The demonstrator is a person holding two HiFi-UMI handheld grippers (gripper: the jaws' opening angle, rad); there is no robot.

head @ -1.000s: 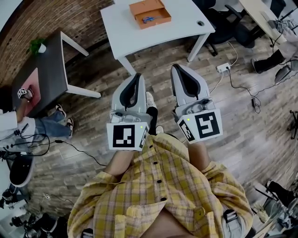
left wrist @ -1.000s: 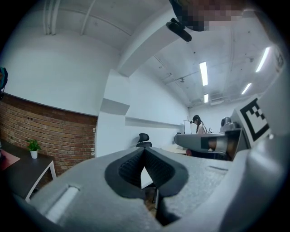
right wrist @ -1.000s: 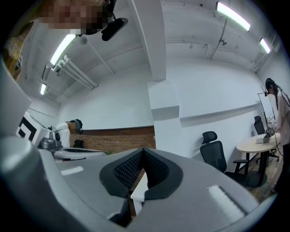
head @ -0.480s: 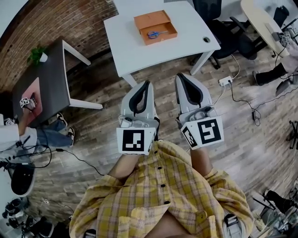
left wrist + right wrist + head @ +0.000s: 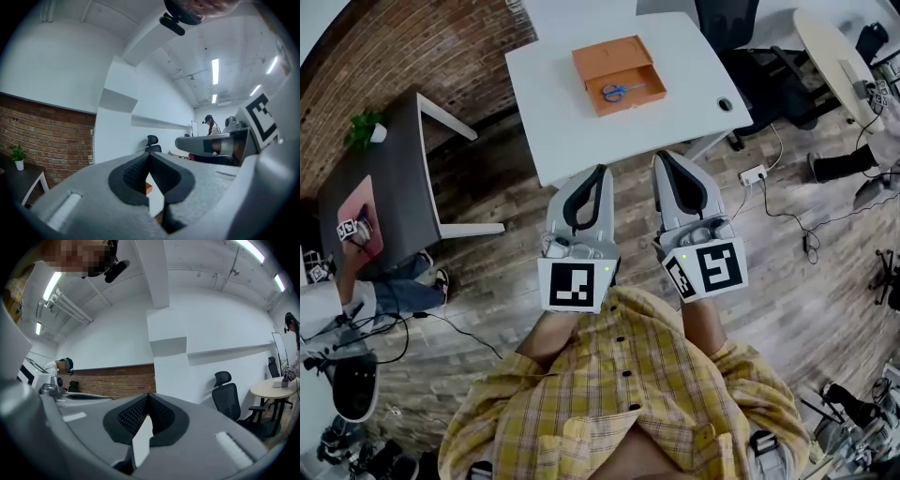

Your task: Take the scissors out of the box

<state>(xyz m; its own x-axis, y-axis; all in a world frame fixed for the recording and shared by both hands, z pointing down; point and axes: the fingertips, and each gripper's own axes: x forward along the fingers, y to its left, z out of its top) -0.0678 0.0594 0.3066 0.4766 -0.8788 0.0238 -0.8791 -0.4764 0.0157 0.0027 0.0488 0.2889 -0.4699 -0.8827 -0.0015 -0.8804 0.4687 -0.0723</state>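
Note:
An open orange box [image 5: 617, 73] lies on a white table [image 5: 581, 112] at the top of the head view. Blue-handled scissors [image 5: 619, 91] rest inside it, near its front wall. My left gripper [image 5: 599, 170] and right gripper [image 5: 660, 156] hang side by side above the wooden floor, short of the table's near edge and well apart from the box. Both are shut with nothing between the jaws. In the left gripper view a sliver of the orange box [image 5: 148, 188] shows through the gap below the closed tips [image 5: 150, 154]. The right gripper [image 5: 149, 395] view shows only the room beyond.
A dark side table [image 5: 389, 178] with a small plant [image 5: 362, 131] stands left. Black office chairs [image 5: 759, 66] and a round table [image 5: 834, 56] stand right of the white table. A power strip [image 5: 752, 174] and cables lie on the floor. Seated people are at the edges.
The white table and orange box have shifted lower and nearer in the head view as I step toward them. Both grippers stay shut and side by side.

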